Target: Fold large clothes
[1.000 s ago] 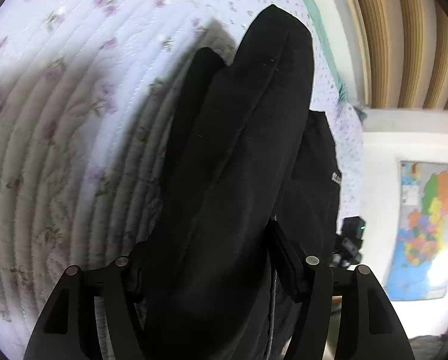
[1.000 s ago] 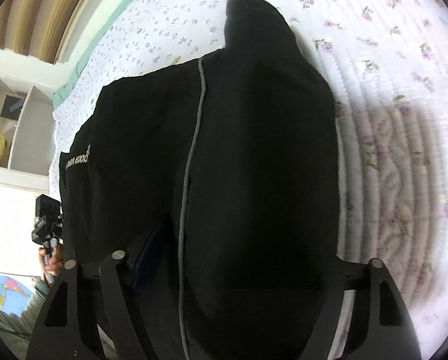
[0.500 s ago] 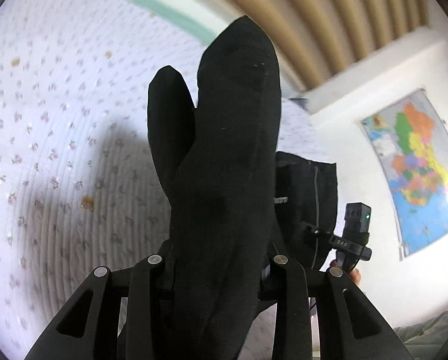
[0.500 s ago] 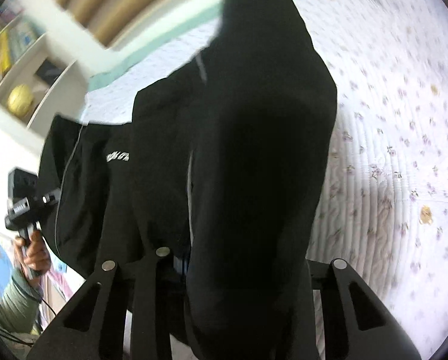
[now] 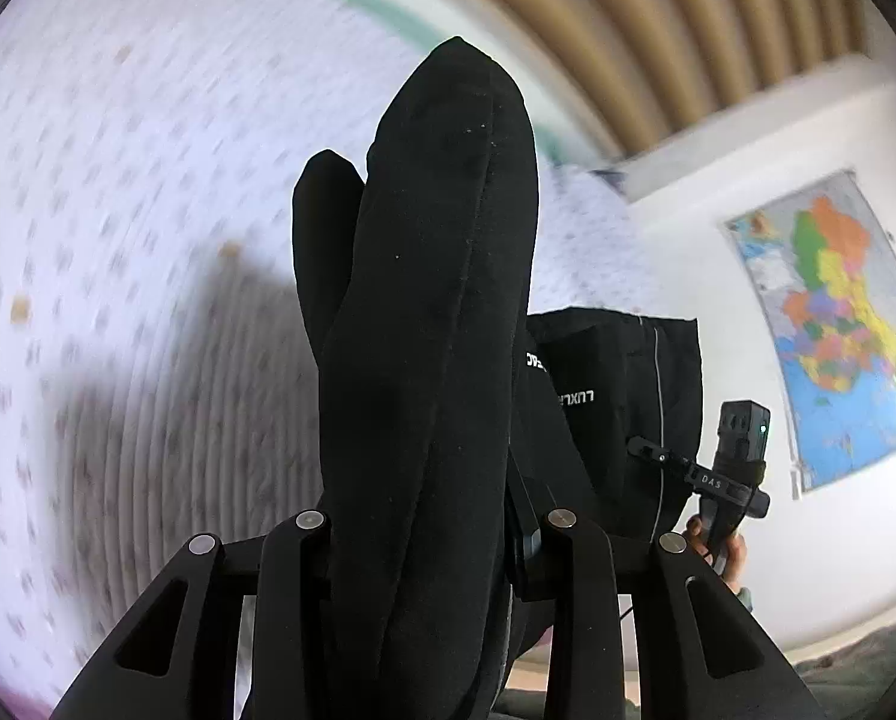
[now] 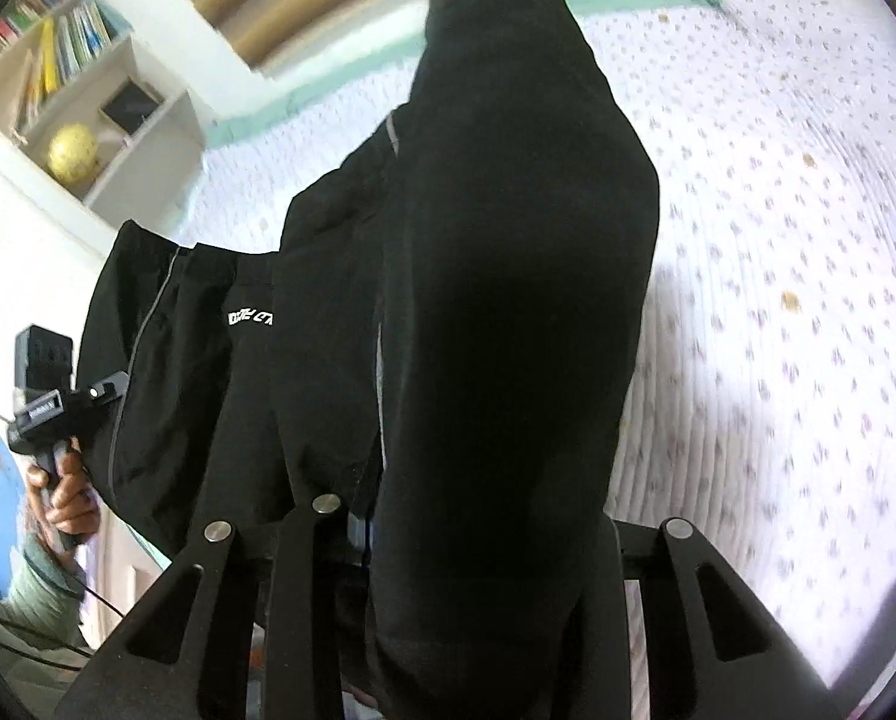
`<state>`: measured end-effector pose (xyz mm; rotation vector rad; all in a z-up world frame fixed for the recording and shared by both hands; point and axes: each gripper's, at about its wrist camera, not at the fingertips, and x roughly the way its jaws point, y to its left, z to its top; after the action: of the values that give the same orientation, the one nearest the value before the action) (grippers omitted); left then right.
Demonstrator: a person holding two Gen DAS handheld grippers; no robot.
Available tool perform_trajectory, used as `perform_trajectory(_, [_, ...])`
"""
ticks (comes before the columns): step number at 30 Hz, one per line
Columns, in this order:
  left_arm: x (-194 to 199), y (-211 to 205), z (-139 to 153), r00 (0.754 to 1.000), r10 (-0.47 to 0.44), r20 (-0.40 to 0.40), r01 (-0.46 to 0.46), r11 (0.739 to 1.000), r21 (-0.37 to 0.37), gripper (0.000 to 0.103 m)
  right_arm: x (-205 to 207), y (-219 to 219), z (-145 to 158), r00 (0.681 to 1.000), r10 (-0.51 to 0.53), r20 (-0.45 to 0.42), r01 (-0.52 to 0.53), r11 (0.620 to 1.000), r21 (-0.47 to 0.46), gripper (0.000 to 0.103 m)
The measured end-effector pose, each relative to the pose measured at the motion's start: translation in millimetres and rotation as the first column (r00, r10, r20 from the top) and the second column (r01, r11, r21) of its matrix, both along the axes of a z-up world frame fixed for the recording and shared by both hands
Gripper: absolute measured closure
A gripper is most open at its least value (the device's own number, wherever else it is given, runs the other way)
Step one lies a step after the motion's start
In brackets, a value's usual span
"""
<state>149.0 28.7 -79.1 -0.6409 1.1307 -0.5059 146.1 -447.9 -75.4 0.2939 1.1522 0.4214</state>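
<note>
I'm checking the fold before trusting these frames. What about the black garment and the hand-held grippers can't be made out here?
- Left wrist view: the left hand-held gripper fingertips, buried under the black garment.
- Right wrist view: the right hand-held gripper fingertips, covered by the same cloth.
- Both views: the garment's lower end, cut off by the bottom edge.
- Left wrist view: the bedspread print, motion-blurred.

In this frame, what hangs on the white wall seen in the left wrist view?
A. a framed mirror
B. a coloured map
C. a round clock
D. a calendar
B: a multicoloured paper map hangs on the white wall, to the right of the black fabric garment.
</note>
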Motion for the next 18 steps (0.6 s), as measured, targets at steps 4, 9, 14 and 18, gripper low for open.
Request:
perform_trajectory(4, [-11, 7, -45, 0.995, 0.050, -0.088, -0.048, 0.999, 0.024, 0.067, 7, 13, -38, 0.996, -0.033, -0.085, 0.030, 0.999, -0.037, 0.066])
perform_trajectory(9, [-13, 38, -84, 0.973, 0.153, -0.174, -0.158, 0.987, -0.017, 0.062, 13, 7, -64, 0.988, -0.082, -0.134, 0.073, 0.995, -0.067, 0.063])
perform_trajectory(14, [-11, 58, -122, 0.941, 0.199, -0.273, -0.209, 0.978, -0.007, 0.050, 12, -4, -87, 0.978, -0.128, -0.165, 0.117, 0.990, -0.080, 0.054])
perform_trajectory(18, [-17, 75, -145, 0.922, 0.214, -0.323, -0.252, 0.964, -0.080, 0.040, 18, -10, -110, 0.955, -0.206, -0.212, 0.197, 0.978, -0.063, 0.043])
